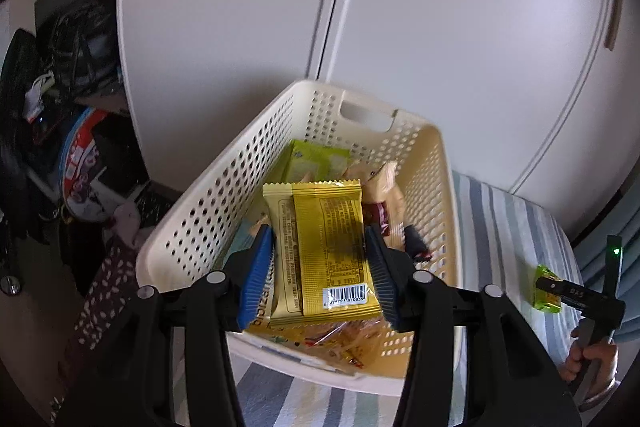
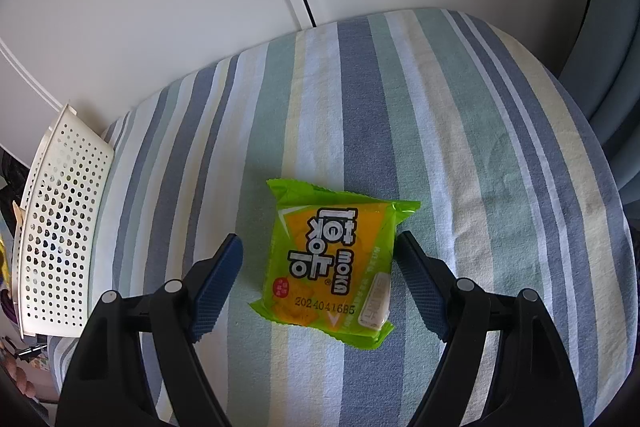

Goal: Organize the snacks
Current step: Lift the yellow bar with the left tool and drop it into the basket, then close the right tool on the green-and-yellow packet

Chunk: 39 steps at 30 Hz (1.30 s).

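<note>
In the left wrist view, the left gripper (image 1: 320, 267) has its blue-padded jaws clamped on the two long sides of a gold snack packet (image 1: 334, 247), which it holds above the near half of a cream perforated basket (image 1: 224, 195). The packet's barcode end faces the camera. Under it, at the near end of the basket, lies a clear wrapper with red and yellow print (image 1: 340, 343); it is too blurred to read. Farther in sit a pale beige packet (image 1: 390, 187) at the right and a light green packet (image 1: 316, 163) toward the far wall, just below the handle slot. The basket rests on a striped bedsheet (image 1: 500, 227), its far end close to white cupboard doors (image 1: 440, 7). At the right edge a hand (image 1: 592, 359) grips the handle of the other tool.

In the right wrist view, the right gripper (image 2: 318, 267) hovers with its jaws wide apart, one on each side of a bright green snack packet (image 2: 332, 263) lying flat on the sheet. The right finger looks to be touching the packet's edge, the left finger stands clear. The basket is well off to the left, against the cupboard.
</note>
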{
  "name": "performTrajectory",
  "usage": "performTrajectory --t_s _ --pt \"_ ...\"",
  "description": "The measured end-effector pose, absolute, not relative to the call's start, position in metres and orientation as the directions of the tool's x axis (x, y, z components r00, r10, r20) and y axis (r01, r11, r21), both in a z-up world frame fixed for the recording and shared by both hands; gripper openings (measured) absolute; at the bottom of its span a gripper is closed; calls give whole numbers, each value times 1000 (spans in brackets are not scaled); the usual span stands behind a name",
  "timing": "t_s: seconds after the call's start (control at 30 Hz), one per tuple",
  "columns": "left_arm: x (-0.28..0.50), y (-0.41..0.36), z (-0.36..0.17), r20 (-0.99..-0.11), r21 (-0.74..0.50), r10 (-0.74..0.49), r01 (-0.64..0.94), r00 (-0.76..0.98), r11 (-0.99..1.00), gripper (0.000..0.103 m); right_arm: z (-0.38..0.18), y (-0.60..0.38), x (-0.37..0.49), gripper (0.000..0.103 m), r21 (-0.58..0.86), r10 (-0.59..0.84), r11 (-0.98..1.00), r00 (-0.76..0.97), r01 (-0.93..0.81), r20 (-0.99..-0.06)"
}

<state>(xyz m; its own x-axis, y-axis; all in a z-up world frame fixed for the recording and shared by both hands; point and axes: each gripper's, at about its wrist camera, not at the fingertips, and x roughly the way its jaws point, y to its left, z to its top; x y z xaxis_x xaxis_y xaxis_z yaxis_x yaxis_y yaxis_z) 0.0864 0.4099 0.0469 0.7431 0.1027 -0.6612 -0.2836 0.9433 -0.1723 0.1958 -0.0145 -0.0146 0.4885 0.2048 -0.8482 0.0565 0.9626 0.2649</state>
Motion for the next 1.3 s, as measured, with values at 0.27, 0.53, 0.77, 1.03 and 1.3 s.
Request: performTrajectory --t_s 0.27,0.53,0.77,1.03,1.3 --pt "69 419 46 -608 -165 198 -367 769 916 101 -16 -14 196 78 258 199 964 488 56 -850" --pt "55 409 60 -540 -77 291 -391 790 917 101 -16 -13 196 79 247 191 967 485 54 -853" --pt "50 423 62 -532 -109 304 -419 790 901 101 -17 4 201 83 142 115 990 454 25 -883" --pt "44 442 63 -536 -184 263 -415 802 891 101 -16 15 203 60 12 -7 999 444 39 -896" --pt "31 457 69 -518 -208 311 -470 797 858 101 10 33 191 58 92 79 996 473 6 -877"
